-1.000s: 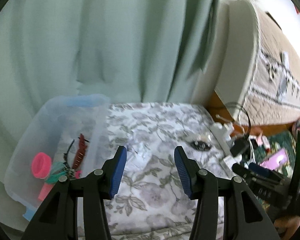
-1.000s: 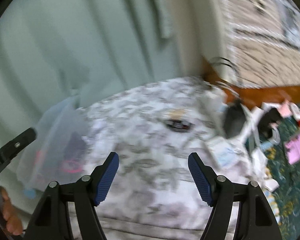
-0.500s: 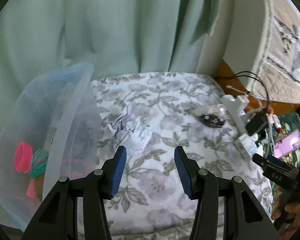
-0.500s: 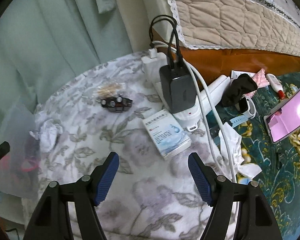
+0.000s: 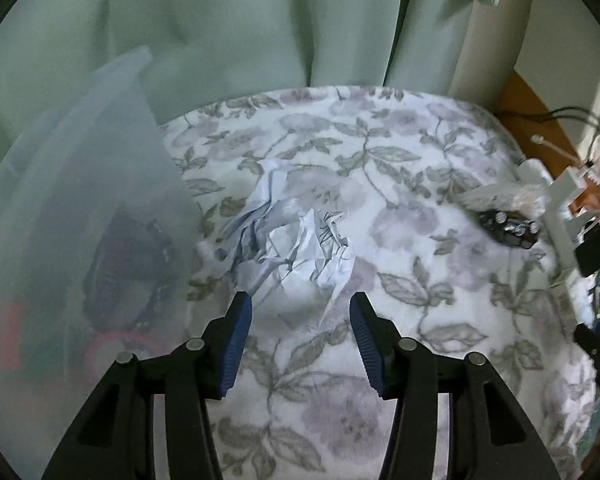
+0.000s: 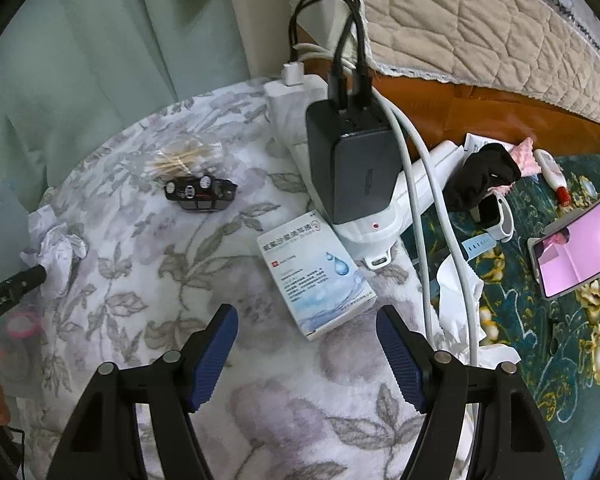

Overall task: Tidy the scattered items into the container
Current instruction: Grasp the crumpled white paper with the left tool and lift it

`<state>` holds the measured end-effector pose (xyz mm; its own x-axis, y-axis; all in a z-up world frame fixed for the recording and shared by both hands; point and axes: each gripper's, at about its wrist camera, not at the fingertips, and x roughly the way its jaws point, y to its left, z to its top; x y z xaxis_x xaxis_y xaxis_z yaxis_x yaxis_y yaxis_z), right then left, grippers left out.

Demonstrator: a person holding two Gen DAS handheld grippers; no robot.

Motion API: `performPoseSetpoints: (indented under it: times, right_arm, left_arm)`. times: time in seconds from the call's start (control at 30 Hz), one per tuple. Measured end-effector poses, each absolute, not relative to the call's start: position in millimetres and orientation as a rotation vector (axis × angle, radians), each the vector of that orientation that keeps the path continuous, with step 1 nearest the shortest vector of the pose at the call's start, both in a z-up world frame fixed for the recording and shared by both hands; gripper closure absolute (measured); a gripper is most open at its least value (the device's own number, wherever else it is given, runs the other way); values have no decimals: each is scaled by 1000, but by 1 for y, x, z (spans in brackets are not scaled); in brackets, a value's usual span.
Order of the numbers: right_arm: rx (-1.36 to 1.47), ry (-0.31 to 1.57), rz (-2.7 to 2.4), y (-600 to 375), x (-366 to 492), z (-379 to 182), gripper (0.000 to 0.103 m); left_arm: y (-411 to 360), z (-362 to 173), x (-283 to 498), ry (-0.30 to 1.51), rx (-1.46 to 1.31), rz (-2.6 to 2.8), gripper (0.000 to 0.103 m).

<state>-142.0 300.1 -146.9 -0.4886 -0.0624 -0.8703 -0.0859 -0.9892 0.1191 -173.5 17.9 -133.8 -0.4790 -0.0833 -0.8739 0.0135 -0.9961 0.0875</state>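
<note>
A crumpled white paper (image 5: 288, 240) lies on the floral cloth (image 5: 400, 292), just beyond my left gripper (image 5: 300, 308), which is open and holds nothing. To its left stands the translucent plastic bin (image 5: 80, 208) with dark and pink items showing through its wall. A small black device (image 5: 510, 227) lies at the right. In the right wrist view my right gripper (image 6: 306, 326) is open over the cloth, just short of a white and blue box (image 6: 314, 270). The black device (image 6: 200, 193), a bag of cotton swabs (image 6: 178, 159) and the crumpled paper (image 6: 58, 256) lie further left.
A white power strip (image 6: 296, 120) with a black charger (image 6: 354, 164) and cables sits at the cloth's far right edge. Past it, on a green patterned rug (image 6: 540, 320), lie a phone (image 6: 576, 250), a white watch (image 6: 496, 216) and a black cloth. A quilted bed (image 6: 480, 24) rises behind.
Both grippers have sunk and tilted down toward the cloth. The crumpled paper now lies close in front of the left gripper, and the white and blue box has drawn nearer the right one.
</note>
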Motion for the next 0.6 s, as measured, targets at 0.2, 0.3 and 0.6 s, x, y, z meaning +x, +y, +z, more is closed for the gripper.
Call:
performPoseSetpoints:
  times: [0.2,0.3,0.6]
  right_arm:
    - [-1608,213,2657,302,-150,-155,28]
    - [-1609,205,2647,302,-154,-159,28]
    - [-1583,133,2643,296,-165,-162,28]
  left_arm:
    - [15,-151,-190,-183,1557,-2596,46]
    - [14,-155,-196,-205,1546,-2588,44]
    - [-3,-166,-219,-220,1492,-2509,43]
